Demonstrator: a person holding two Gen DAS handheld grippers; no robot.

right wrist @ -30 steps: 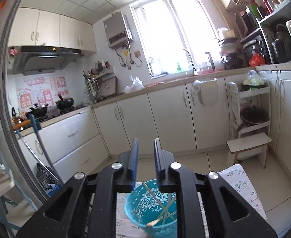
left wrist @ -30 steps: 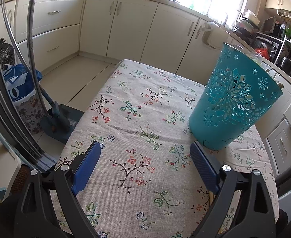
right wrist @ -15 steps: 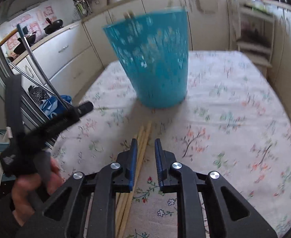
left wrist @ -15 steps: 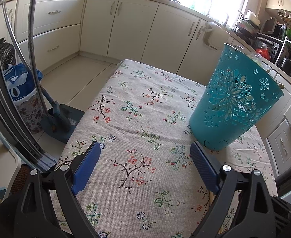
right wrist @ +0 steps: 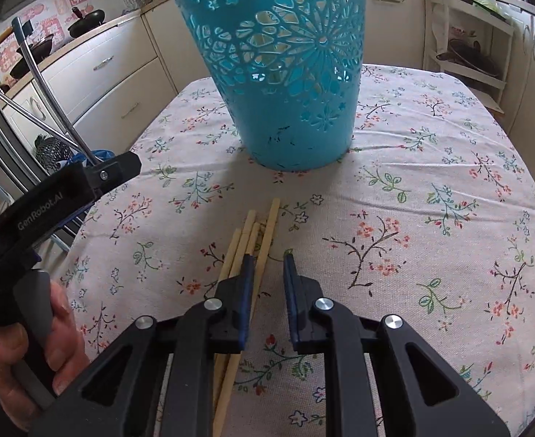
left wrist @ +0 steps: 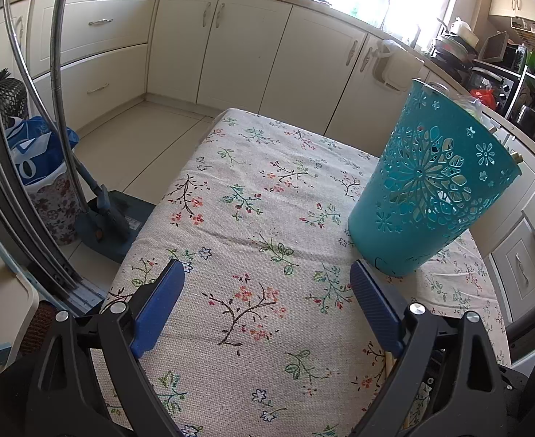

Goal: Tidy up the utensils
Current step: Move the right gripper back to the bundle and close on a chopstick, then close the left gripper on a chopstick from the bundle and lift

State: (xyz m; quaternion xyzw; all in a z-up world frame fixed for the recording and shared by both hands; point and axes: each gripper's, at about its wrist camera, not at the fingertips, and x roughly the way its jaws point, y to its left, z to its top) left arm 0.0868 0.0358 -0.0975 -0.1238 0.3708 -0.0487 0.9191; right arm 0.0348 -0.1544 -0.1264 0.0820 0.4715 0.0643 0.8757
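A teal perforated basket (right wrist: pixel 285 73) stands upright on the floral tablecloth (right wrist: pixel 413 218); it also shows in the left wrist view (left wrist: pixel 431 196) at the right. Several wooden chopsticks (right wrist: pixel 264 233) lie on the cloth in front of the basket. My right gripper (right wrist: pixel 267 264) hovers low over their near ends, jaws a narrow gap apart and empty, the left finger over the sticks. My left gripper (left wrist: pixel 267 276) is wide open and empty above the cloth, left of the basket; its body shows in the right wrist view (right wrist: pixel 67 189).
Cream kitchen cabinets (left wrist: pixel 231 43) line the far walls. A blue bag (left wrist: pixel 38 156) and a mop base (left wrist: pixel 110 225) sit on the floor left of the table. A white rack (right wrist: pixel 468 54) stands behind the table at the right.
My right gripper has swung down from above the basket to just over the chopsticks on the cloth, and its jaws have parted slightly. The left gripper has stayed still.
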